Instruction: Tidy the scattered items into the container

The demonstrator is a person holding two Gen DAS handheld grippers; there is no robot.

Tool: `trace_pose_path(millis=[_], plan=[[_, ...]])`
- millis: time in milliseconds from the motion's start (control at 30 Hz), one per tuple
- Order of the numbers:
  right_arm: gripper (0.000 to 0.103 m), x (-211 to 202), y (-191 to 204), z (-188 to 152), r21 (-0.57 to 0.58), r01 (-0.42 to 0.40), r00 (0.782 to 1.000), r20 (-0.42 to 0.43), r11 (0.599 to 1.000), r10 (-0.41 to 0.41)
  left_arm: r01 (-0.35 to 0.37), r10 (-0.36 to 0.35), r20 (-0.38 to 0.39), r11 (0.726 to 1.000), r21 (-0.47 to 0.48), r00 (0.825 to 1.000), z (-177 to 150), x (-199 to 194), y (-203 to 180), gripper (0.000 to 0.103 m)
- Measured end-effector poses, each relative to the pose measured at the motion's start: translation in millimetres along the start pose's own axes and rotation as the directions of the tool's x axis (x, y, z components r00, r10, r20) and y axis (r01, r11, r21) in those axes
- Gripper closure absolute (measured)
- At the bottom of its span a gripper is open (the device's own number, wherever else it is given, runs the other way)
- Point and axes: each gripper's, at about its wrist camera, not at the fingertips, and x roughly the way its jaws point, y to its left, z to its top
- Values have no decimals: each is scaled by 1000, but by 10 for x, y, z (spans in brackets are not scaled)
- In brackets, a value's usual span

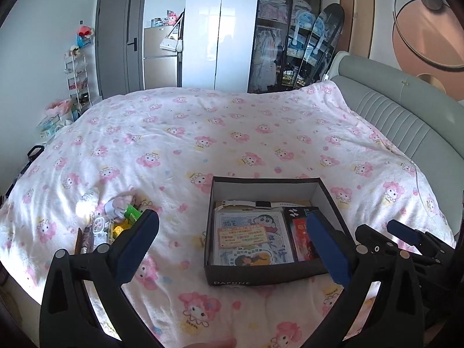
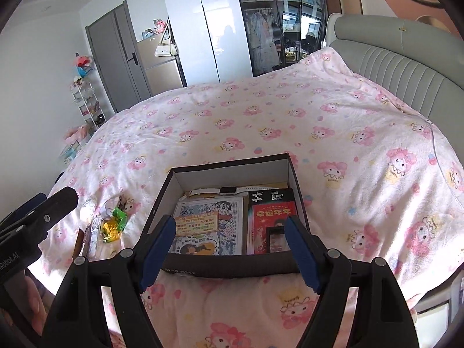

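A dark open shoebox (image 1: pixel 262 275) sits on the bed and also shows in the right wrist view (image 2: pixel 232 265). Inside lie a white watch (image 1: pixel 261 204), a cartoon sheet (image 1: pixel 249 237) and a red-and-black package (image 2: pixel 271 220). A scatter of small items (image 1: pixel 116 220), among them a clear phone case, green and yellow packets and a white fluffy thing, lies left of the box; it shows in the right wrist view (image 2: pixel 111 223) too. My left gripper (image 1: pixel 232 246) is open and empty above the box's left front. My right gripper (image 2: pixel 229 249) is open and empty over the box's near wall.
The bed is covered by a pink cartoon blanket (image 1: pixel 232 133). A grey padded headboard (image 1: pixel 406 116) runs along the right. A wardrobe (image 1: pixel 232 29), door and white shelf rack (image 1: pixel 76 75) stand beyond the bed.
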Motion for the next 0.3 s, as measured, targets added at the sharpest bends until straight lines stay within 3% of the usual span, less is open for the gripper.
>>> trace_pose_path(millis=[300], plan=[[28, 37, 83, -97, -11, -22, 999, -24, 1000, 22, 12, -12, -23, 1000, -10, 1000, -115, -26, -20, 0]])
